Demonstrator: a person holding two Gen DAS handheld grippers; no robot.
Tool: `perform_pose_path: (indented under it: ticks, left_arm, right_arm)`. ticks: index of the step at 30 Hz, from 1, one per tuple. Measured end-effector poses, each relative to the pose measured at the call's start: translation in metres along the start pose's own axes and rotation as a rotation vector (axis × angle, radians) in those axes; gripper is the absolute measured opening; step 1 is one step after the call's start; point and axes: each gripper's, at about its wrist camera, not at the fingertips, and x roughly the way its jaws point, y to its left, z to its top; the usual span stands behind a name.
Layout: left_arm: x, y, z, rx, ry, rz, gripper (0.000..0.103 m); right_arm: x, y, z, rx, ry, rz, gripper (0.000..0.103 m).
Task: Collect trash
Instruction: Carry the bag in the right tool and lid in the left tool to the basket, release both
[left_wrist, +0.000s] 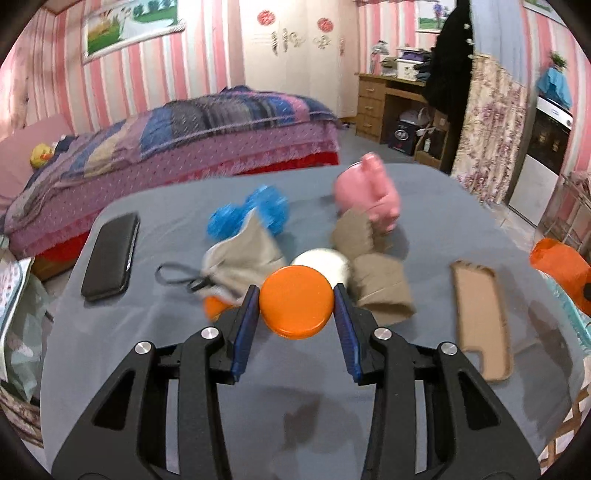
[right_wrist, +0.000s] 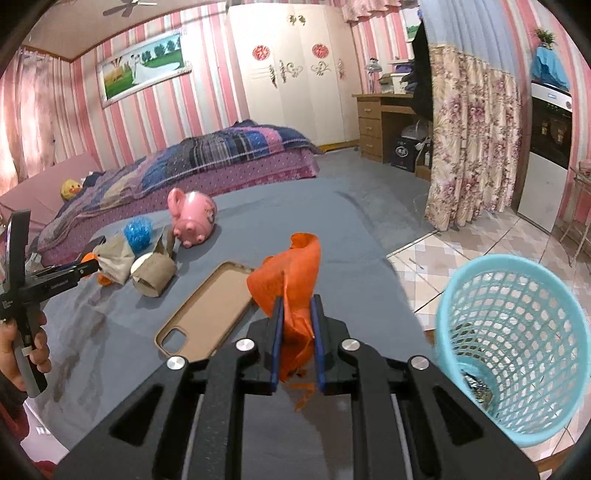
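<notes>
Two grippers are in play, and both of yours carry something. Your left gripper (left_wrist: 297, 306) tilts down over the grey table (left_wrist: 424, 221), at the lower centre of the left wrist view, its jaws closed part-way on an orange round lid (left_wrist: 295, 301) that is pinched by its rim between the blue pads. Your right gripper (right_wrist: 298, 332) also points downward, lower centre of the right wrist view, jaws narrow and clamped on a crumpled orange plastic bag (right_wrist: 291, 273) that stands up above the pads.

The turquoise mesh waste basket (right_wrist: 517, 332) sits at the right of that view, beyond the table's right edge, over the tiled floor (right_wrist: 443, 251), with something dark and shiny at its bottom. The path from the bag to the basket's mouth looks open.

At the left edge of the right wrist view, your hand (right_wrist: 22, 350) grips the other tool's handle. Still on the table: cardboard tubes (left_wrist: 380, 288), a grey drawstring pouch (left_wrist: 240, 258), a blue crinkled ball (left_wrist: 251, 214), a pink piggy bank (left_wrist: 369, 192), a tan phone case (left_wrist: 480, 321) and a black phone wallet (left_wrist: 110, 254) near the left edge. No writing is legible.
</notes>
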Motion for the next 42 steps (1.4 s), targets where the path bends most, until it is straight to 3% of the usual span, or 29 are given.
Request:
perform_pose_path:
  ticks: [12, 22, 33, 42]
  left_arm:
    - [-0.01, -0.108, 0.031, 0.111, -0.069, -0.148, 0.039]
    - [-0.019, -0.215, 0.033, 0.213, -0.093, -0.323, 0.039]
    - [-0.004, -0.334, 0.01, 0.343, -0.048, -0.495, 0.039]
    - [0.013, -0.397, -0.009, 0.418, -0.02, -0.552, 0.039]
  right_arm:
    - [-0.039, -0.081, 0.005, 0.11, -0.055, -0.159, 0.015]
    - [-0.055, -0.164, -0.004, 0.231, -0.044, -0.314, 0.015]
    - [-0.051, -0.208, -0.017, 0.289, 0.009, -0.395, 0.015]
    - [-0.043, -0.22, -0.023, 0.31, 0.028, -0.423, 0.015]
